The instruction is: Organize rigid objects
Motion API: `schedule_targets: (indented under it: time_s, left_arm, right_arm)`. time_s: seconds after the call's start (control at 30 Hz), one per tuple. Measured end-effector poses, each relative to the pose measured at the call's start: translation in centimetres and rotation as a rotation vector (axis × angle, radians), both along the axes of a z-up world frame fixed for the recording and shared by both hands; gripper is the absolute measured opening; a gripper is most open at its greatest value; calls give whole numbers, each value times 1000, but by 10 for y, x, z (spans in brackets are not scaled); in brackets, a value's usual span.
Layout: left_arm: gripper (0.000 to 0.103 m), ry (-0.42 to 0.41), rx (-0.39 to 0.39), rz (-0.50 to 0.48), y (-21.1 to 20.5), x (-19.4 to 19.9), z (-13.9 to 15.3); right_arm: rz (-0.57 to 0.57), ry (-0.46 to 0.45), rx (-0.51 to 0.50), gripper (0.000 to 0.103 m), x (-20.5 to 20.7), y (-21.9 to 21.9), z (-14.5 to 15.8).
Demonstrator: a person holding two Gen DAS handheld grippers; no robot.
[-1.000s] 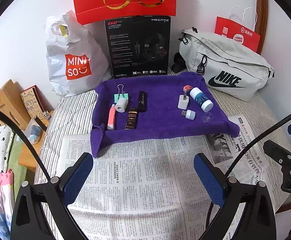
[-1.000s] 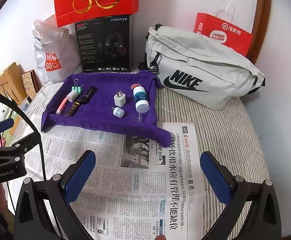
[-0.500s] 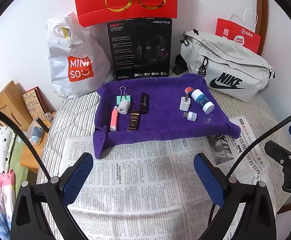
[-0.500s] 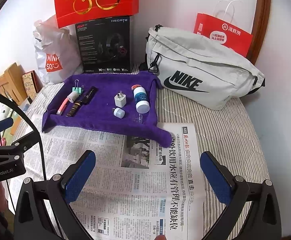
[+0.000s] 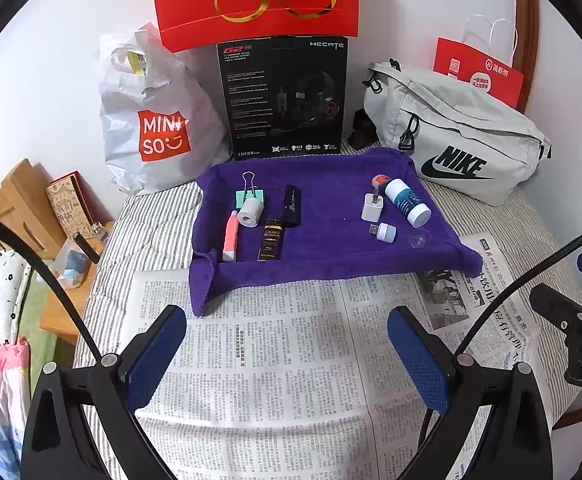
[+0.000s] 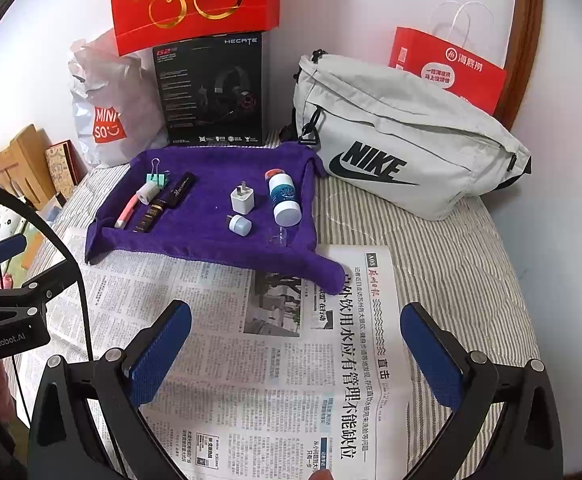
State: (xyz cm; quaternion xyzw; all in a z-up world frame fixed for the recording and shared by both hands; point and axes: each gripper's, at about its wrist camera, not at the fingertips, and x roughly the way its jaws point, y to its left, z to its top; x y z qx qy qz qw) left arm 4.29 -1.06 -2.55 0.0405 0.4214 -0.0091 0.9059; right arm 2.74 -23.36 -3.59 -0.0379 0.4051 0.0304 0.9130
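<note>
Both grippers empty, jaws spread wide: left gripper (image 5: 287,344) and right gripper (image 6: 296,344) held over the newspaper (image 5: 291,360), well short of the purple towel (image 5: 331,248) where all the small items lie. Left cluster: pink tube (image 5: 230,240), long axis running near-to-far, beside white roll (image 5: 250,213), touching or nearly so; mint binder clip (image 5: 249,196) just behind, wire loops pointing away twd the black box (image 5: 283,96). Dark bottle (image 5: 271,239) and black case (image 5: 292,210) end to end, both lengthwise away from cam, case tilted slightly right. Right cluster: white charger (image 6: 242,200) prongs up; white-capped bottle (image 6: 284,198) on its side, cap twd cam, w/ orange cap (image 6: 271,173) at its far end; small USB plug (image 6: 239,224), connector pointing left; clear cap (image 6: 278,237) nearest the towel edge. Prob all light and stiff, no squash risk; the bottle round and likely to roll, so pinch across its barrel mid-length. Clip awkward: take by the flat body, not the loops. Clear cap thin, maybe slippery, prob needs gentle squeeze. Towel soft, so pads may sink and snag the pile.
</note>
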Motion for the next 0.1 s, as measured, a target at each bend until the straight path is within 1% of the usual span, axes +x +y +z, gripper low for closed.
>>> schedule_targets:
  time_s: [0.1]
  left_arm:
    - [102,-11,-14,-7,1,1,2]
  right_arm:
    - [4,0,1,103,0,-1,0]
